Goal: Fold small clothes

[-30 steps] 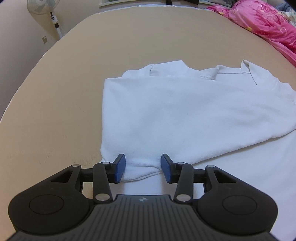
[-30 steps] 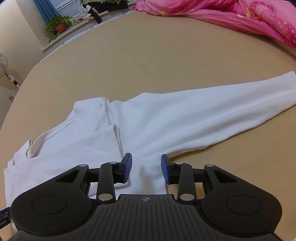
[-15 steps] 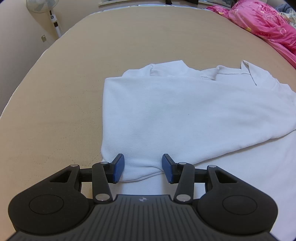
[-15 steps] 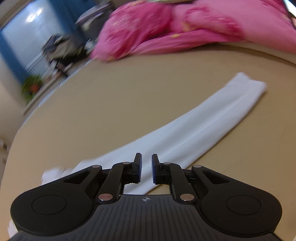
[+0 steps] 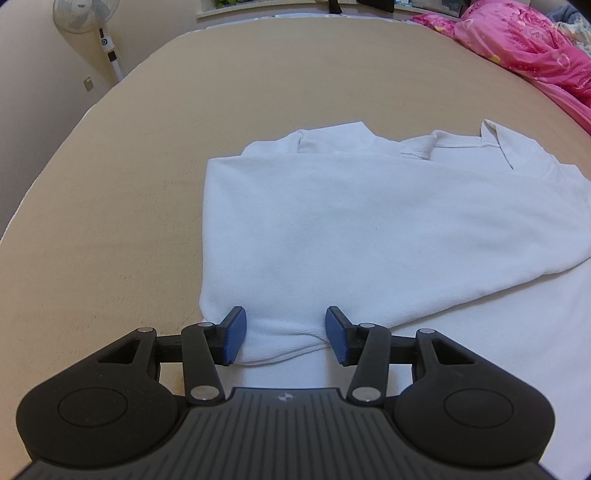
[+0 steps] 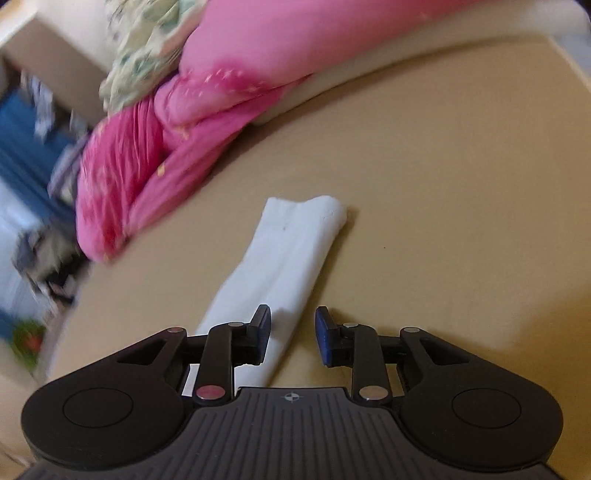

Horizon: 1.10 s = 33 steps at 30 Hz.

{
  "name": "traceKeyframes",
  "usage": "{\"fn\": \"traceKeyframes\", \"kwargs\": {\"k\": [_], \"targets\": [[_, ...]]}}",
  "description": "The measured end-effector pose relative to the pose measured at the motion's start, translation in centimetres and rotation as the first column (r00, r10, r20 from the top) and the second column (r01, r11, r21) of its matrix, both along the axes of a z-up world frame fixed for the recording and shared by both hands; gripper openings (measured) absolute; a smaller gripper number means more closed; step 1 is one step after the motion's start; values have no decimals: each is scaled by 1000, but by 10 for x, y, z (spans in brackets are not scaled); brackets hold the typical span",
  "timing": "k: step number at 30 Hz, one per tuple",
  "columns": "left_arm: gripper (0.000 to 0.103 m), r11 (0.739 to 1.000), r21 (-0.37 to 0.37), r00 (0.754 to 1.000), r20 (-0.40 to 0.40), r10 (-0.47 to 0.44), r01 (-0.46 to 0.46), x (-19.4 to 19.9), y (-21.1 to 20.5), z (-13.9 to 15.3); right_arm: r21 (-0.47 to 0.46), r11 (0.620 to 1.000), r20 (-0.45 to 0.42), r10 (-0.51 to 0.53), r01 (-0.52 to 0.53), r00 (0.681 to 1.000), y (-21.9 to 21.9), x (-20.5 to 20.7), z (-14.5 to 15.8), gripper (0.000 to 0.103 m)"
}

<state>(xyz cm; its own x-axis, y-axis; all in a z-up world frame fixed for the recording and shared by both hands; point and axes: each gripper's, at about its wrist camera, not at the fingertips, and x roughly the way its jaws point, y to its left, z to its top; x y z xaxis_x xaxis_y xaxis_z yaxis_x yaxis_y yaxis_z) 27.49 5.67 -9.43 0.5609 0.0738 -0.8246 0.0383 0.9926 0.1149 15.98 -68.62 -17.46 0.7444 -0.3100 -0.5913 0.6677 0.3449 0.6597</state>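
We list one white long-sleeved top (image 5: 369,229), spread on the tan bed (image 5: 129,184). Our left gripper (image 5: 284,335) stands apart astride its folded cuff; our right gripper (image 6: 292,334), jaws just reopening and unclamped, hangs over the outstretched sleeve (image 6: 291,251).

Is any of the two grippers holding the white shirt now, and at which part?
Nothing is held. The left gripper stands open around the folded cuff; the right gripper is open over the outstretched sleeve.

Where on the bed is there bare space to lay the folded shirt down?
Free: the tan bed surface left of the white shirt, and beyond its collar toward the fan; also right of the outstretched sleeve. Crowded: the pink quilt along the far edge.
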Motion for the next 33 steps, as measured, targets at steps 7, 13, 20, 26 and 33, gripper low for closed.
{"fn": "traceKeyframes", "kwargs": {"k": [7, 13, 20, 26, 33], "targets": [[54, 1000, -2, 1000, 1, -1, 1, 0, 1, 0, -54, 996, 14, -65, 66, 998, 5, 14, -4, 5], [54, 1000, -11, 1000, -8, 0, 0, 1, 3, 1, -418, 901, -38, 111, -117, 993, 98, 57, 74, 4], [53, 983, -157, 995, -23, 92, -95, 5, 28, 13, -638, 585, 53, 683, -501, 729, 381, 71, 150, 3], [22, 927, -282, 963, 41, 268, -246, 2, 74, 38, -376, 260, -46, 954, -889, 298, 571, 57, 106, 6], [22, 884, -443, 983, 24, 182, -153, 2, 69, 43, -362, 36, -296, 943, -931, 152, 544, -1, 127, 24]]}}
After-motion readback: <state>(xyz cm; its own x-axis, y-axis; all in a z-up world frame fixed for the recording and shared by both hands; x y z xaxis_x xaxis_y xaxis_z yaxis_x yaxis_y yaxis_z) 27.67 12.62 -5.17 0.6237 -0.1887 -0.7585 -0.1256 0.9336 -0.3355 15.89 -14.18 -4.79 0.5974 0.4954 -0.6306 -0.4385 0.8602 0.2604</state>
